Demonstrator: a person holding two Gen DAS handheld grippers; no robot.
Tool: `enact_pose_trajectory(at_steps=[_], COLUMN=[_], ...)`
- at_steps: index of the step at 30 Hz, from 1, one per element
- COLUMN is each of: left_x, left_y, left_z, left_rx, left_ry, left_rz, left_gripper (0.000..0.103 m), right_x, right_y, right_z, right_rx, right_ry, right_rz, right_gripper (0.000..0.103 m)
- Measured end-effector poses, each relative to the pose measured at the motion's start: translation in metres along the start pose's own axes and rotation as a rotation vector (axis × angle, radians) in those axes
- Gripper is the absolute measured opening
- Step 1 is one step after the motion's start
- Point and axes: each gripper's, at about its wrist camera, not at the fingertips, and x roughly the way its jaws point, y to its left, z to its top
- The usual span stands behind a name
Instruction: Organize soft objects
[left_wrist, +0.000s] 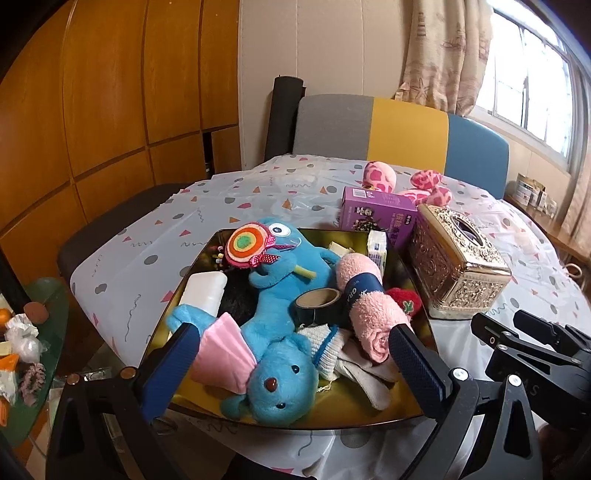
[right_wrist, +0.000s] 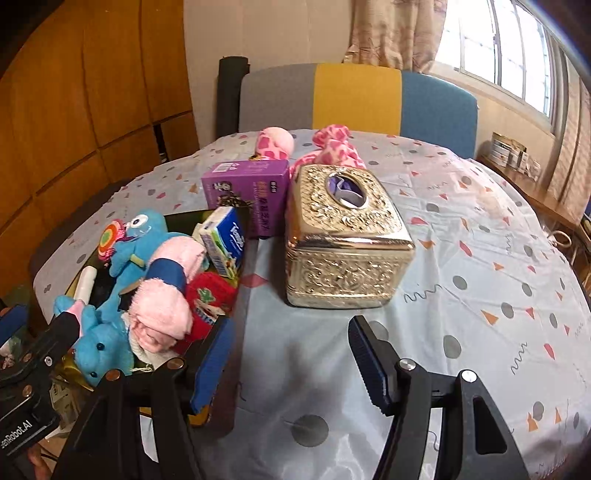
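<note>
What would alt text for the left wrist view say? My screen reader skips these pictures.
The left gripper hangs wide open and empty over a gold tray heaped with soft things: a blue plush toy, a rolled pink towel, a roll of tape. Right of the tray stand a gold tissue box and a purple box.

table (right_wrist: 461, 258) under a patterned cloth; on it — a tray (left_wrist: 424, 325) of soft things, gold box (right_wrist: 343, 240), purple box (right_wrist: 251, 188), pink plush (right_wrist: 332, 147).
</note>
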Motion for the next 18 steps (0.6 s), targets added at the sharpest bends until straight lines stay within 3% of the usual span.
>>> enact_pose_trajectory(at_steps=[18], left_x=[0.0002], left_y=[0.0016], left_z=[-0.0024], left_rx=[-0.006], left_ry=[0.019], left_rz=[0.007], left_gripper=[0.103], right_x=[-0.0073], right_y=[0.0031], right_z=[-0.0026], right_rx=[-0.014], right_ry=[-0.026], right_rz=[-0.014], right_gripper=[0.065])
